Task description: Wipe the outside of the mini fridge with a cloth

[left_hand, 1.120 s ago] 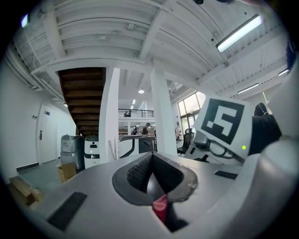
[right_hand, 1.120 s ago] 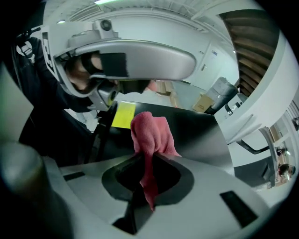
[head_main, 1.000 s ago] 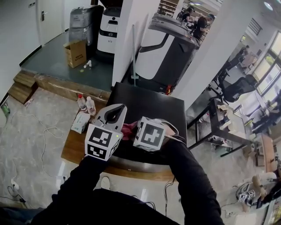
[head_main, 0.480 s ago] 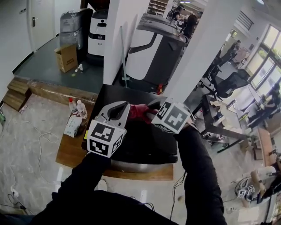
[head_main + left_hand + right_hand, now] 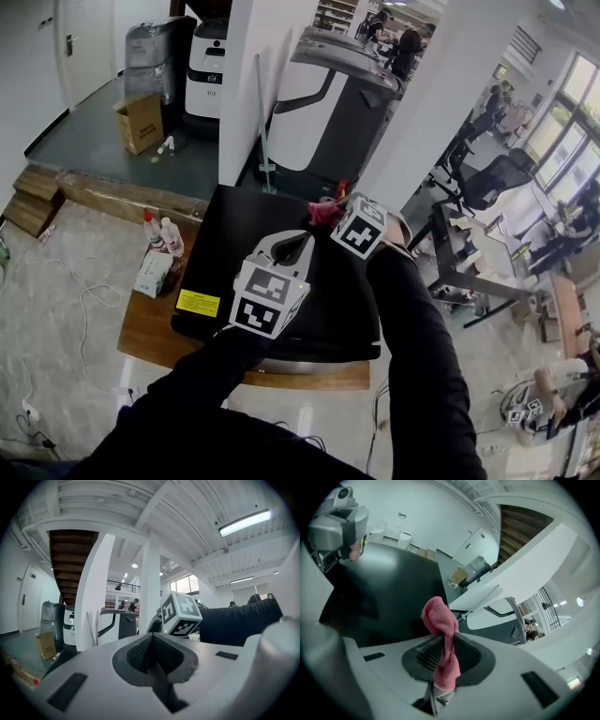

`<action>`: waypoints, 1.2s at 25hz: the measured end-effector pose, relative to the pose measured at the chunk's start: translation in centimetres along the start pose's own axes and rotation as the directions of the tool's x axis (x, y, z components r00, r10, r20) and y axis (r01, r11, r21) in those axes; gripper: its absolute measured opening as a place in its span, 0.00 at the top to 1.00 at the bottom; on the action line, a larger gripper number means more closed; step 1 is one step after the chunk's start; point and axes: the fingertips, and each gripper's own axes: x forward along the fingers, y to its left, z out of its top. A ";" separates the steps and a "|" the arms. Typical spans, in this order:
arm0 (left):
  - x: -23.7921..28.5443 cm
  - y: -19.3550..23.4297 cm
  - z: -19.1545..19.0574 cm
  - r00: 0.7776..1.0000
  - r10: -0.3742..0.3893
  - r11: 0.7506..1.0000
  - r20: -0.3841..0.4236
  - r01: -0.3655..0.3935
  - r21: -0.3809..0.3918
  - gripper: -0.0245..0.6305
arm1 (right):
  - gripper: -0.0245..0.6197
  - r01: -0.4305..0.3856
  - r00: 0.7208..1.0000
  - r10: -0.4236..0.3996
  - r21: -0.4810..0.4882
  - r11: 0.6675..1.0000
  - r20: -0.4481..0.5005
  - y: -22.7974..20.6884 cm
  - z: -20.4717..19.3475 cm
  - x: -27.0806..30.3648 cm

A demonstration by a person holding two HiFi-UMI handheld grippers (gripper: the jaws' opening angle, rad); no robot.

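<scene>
The black mini fridge stands below me, its flat top facing up. My right gripper is shut on a pink cloth at the far edge of that top, near the back right corner. In the right gripper view the cloth sticks up in a bunch from the closed jaws over the dark fridge top. My left gripper hovers over the middle of the top, shut with nothing in it. The right gripper's marker cube shows just ahead of it.
The fridge rests on a low wooden board with two spray bottles and a wipes pack at its left. A yellow label is on the fridge's left. A white pillar and a large grey machine stand behind; a black table at right.
My right gripper has carried the pink cloth from the middle of the fridge top to its far edge. The left gripper has shifted right toward the middle.
</scene>
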 end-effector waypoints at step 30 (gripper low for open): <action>-4.9 -9.8 -0.2 0.995 0.091 0.995 0.037 -0.093 0.043 0.95 | 0.87 -0.542 0.831 0.555 -0.155 0.826 0.048 25.2 -4.2 -17.7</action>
